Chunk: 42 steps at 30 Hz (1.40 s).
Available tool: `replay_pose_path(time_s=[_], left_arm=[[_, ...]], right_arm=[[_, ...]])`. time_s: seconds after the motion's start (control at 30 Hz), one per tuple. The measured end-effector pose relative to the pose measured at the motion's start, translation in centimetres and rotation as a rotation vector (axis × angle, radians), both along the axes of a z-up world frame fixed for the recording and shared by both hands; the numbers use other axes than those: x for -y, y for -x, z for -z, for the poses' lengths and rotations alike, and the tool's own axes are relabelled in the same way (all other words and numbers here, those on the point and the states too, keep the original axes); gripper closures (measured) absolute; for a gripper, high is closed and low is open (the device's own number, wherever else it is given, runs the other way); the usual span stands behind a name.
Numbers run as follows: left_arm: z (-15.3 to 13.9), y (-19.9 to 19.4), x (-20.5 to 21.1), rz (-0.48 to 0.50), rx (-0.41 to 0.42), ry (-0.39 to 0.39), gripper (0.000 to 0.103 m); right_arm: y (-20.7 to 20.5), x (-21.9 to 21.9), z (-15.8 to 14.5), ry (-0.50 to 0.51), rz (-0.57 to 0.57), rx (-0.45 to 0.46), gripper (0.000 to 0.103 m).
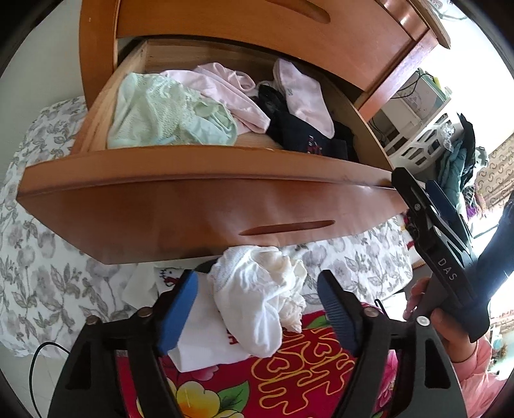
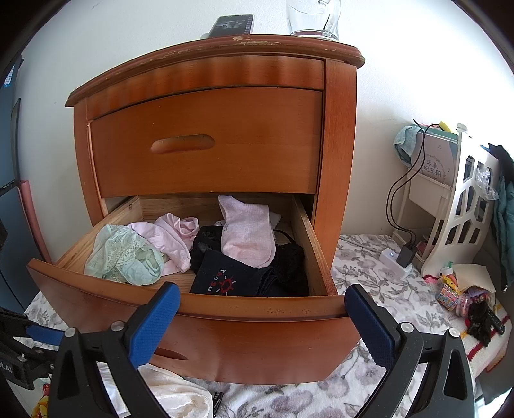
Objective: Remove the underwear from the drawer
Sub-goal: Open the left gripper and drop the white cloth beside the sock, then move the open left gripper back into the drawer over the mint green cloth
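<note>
Drawer point(image 2: 244, 324) and nightstand point(image 2: 337, 154): orange-brown wood, smooth semi-gloss varnish; top edge chipped at 12 o'clock. Mint underwear point(image 1: 167, 112): lacy, open-knit cloth. Pink sock point(image 2: 247, 231): soft ribbed knit. Navy garment point(image 2: 231, 279): matt cloth, embroidered. White underwear point(image 1: 257, 292): crumpled thin cotton. Left tongs point(image 1: 257, 308): ribbed blue rubbery pads, matt black plastic arms, shiny metal pins. Glass point(image 2: 314, 16) on top: clear, glossy.
</note>
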<state>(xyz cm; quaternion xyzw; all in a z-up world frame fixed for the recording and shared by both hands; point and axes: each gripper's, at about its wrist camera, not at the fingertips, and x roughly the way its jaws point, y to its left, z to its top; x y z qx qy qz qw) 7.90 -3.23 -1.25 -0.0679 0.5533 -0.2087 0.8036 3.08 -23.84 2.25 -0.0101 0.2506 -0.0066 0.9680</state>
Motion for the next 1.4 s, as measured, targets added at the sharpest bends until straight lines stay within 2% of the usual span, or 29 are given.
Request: replay_pose_path(time_s=[0.23,0.3,0.53,0.73,0.93,1.03,1.13,1.2,1.27,1.4], left_arm=[[-0.4,0.0,-0.7,-0.035,0.053,-0.03,0.018],[-0.6,0.1,-0.9,-0.052,0.079,-0.041,0.006],[-1.4,0.2,-1.8,-0.084,0.149,-0.058,0.004],[-2.2,0.3,-2.6,-0.118,0.202,-0.04,0.002],[-3.3,0.8,-3.2,-0.154,0.302,-0.024,0.002],[-4.0,1.4,-3.7,-0.209,0.387,0.009,0.002],[-4.4,1.2,-4.3,-0.203,0.38,0.076,0.001],[-4.6,0.9,-4.5,-0.198,0.364,0.09,0.001],[-5.2,0.9,-4.6,-0.194,0.378,0.071,0.001],[-8.1,1.7,-4.5,-0.19,0.496,0.017,0.001]], right_arm=[[0.0,0.0,0.0,0.0,0.001,-0.002,0.0],[-0.1,0.1,-0.1,0.0,0.004,-0.004,0.0],[-0.3,0.0,-0.4,-0.001,0.01,-0.025,0.0],[-0.7,0.1,-0.5,-0.003,0.004,-0.052,0.0],[-1.3,0.8,-0.6,0.0,0.034,-0.066,0.0],[-1.3,0.9,-0.5,-0.003,0.036,-0.063,0.0],[-1.3,0.8,-0.5,-0.002,0.037,-0.058,0.0],[-1.3,0.9,-0.5,-0.003,0.035,-0.056,0.0],[-1.2,0.9,-0.5,-0.003,0.033,-0.055,0.0],[-1.2,0.9,-0.4,-0.003,0.03,-0.051,0.0]])
